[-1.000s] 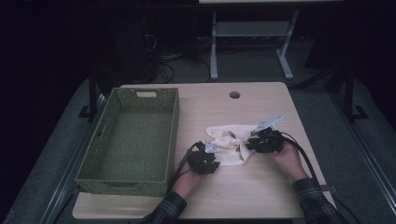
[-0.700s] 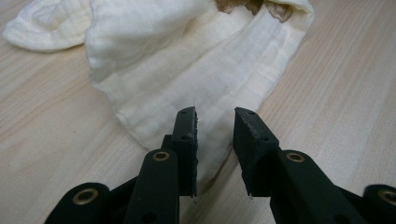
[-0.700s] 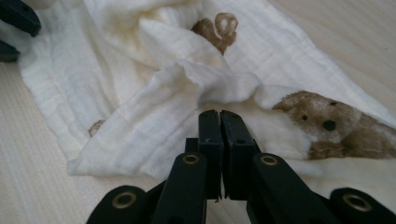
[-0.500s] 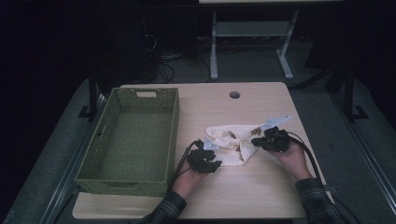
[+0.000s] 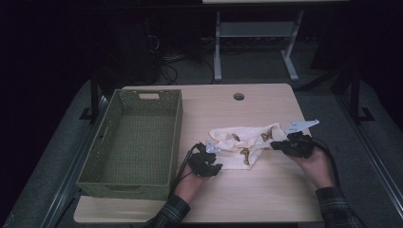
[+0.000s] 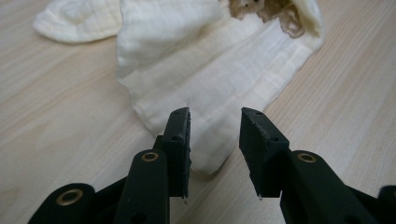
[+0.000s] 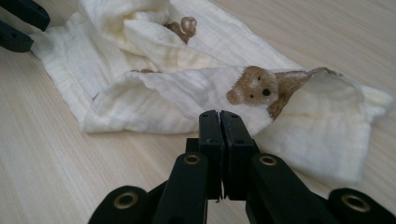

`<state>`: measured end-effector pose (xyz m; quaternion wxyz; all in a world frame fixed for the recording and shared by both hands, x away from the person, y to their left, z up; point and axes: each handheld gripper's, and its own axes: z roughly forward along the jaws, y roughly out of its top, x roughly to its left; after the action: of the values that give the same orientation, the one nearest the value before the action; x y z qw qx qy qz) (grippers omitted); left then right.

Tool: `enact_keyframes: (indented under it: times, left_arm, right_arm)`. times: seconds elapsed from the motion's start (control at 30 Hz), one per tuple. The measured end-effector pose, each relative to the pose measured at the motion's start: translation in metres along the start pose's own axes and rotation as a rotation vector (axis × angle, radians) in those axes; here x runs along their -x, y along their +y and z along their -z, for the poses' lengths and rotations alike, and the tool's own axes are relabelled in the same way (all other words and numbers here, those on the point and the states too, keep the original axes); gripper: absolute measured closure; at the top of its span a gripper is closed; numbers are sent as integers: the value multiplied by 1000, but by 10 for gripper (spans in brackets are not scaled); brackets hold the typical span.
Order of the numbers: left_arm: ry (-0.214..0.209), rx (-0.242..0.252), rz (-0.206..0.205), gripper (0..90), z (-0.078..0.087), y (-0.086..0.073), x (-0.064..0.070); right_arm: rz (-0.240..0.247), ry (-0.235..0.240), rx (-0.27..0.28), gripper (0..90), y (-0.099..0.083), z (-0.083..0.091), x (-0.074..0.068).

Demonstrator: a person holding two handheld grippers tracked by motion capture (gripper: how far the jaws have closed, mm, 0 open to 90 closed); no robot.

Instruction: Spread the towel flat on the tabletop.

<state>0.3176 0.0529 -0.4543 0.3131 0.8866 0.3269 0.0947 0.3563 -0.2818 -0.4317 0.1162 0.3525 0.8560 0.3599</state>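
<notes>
Cream muslin cloth [image 5: 242, 145] is lying crumpled mid-table [image 5: 247, 199], stretching left to right between my grippers. I'm holding my left gripper [image 6: 215, 130] parted over its near corner, and my right gripper [image 7: 219, 122] is sitting pinched together at a fold edge; whether it's gripping fabric, I cannot tell.

The light wooden table [image 5: 247, 199] lies bare along its near edge and across its far right corner, giving open passage. A tall-walled green woven plastic basket [image 5: 95, 164] blocks the left edge. The crumpled cream muslin cloth with brown bear prints [image 5: 237, 147] occupies the middle.
</notes>
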Motion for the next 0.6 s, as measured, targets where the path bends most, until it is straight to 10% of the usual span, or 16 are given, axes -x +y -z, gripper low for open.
enact_keyframes:
  times: [0.17,0.6]
  left_arm:
    - [-20,-40,-2,864,-3,1,0]
    - [-40,44,43,882,23,0,12]
  right_arm:
    - [-10,-7,6,878,-7,9,3]
    - [-17,-13,16,879,-39,42,-3]
